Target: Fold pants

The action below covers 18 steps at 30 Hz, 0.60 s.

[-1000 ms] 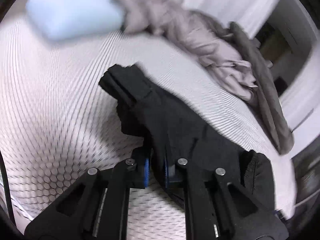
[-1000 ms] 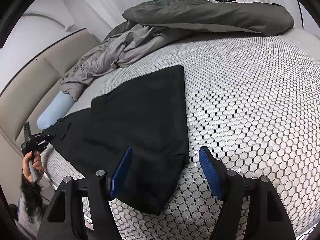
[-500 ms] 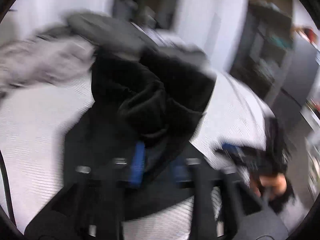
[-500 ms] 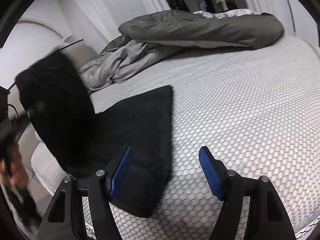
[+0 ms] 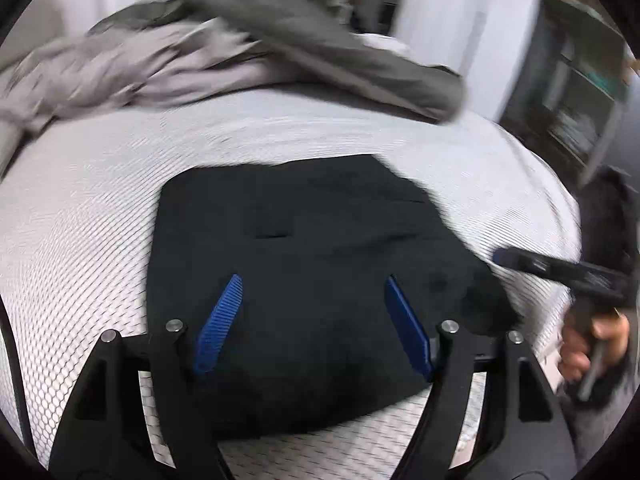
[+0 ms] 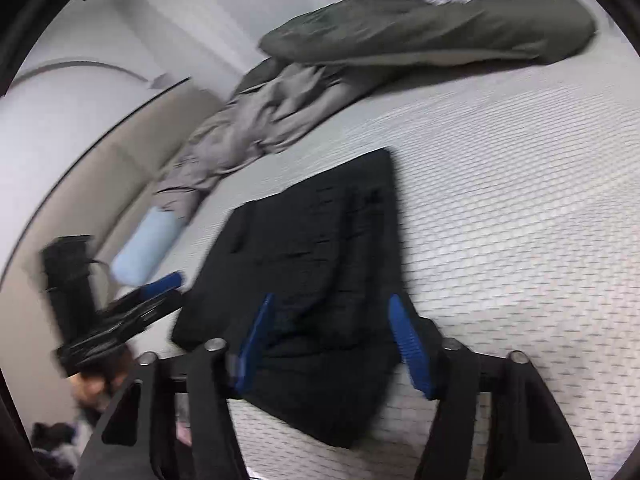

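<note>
Black pants lie folded flat on bed. Left gripper opening above them, nothing pinched. Right gripper closing, still apart, over near edge. Next: likely grasp edge, fold again.

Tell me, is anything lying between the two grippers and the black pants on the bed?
Nothing visible does. The black pants lie folded on the mattress directly under the left gripper and right gripper; the grey bedding is heaped well beyond them.
</note>
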### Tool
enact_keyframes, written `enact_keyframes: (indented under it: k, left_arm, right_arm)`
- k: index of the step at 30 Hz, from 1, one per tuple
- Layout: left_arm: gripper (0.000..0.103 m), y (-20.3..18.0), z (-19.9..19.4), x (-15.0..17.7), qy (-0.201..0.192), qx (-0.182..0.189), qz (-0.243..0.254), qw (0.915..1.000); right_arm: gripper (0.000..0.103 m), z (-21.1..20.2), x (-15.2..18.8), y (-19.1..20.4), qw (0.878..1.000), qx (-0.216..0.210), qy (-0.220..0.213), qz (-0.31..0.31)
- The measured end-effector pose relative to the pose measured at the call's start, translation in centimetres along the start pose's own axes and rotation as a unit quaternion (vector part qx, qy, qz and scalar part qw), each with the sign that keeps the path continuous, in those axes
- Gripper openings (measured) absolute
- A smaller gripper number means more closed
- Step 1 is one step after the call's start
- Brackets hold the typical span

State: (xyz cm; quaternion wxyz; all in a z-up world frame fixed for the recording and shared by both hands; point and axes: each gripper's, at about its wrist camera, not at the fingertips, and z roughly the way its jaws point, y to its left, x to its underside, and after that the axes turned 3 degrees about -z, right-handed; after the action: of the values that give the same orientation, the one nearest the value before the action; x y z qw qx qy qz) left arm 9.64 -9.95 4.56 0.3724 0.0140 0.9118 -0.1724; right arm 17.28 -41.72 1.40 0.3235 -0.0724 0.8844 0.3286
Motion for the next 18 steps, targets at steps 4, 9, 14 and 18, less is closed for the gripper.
enact_keyframes:
  k: [4, 9, 14, 18]
  left_arm:
    - [0.070, 4.6, 1.1, 1.0, 0.022, -0.013, -0.050, 0.9984]
    - [0.070, 4.5, 1.9, 1.4, 0.018, -0.025, -0.036, 0.9989]
    - [0.071, 4.0, 1.6, 0.7, 0.001, -0.027, -0.020, 0.9994]
    - [0.070, 3.8, 2.1, 0.6, 0.015, -0.040, -0.024, 0.9988]
  right_arm:
    - [0.057, 2.6, -0.3, 1.3, 0.999, -0.021, 0.028, -0.006]
    - [0.011, 5.4, -0.6, 2.1, 0.997, 0.049, 0.053, -0.033]
    - [0.007, 2.6, -1.5, 3.9, 0.992, 0.097, 0.003, -0.079]
    - [0.019, 3.4, -0.6, 0.4, 0.991, 0.127, 0.041, -0.030]
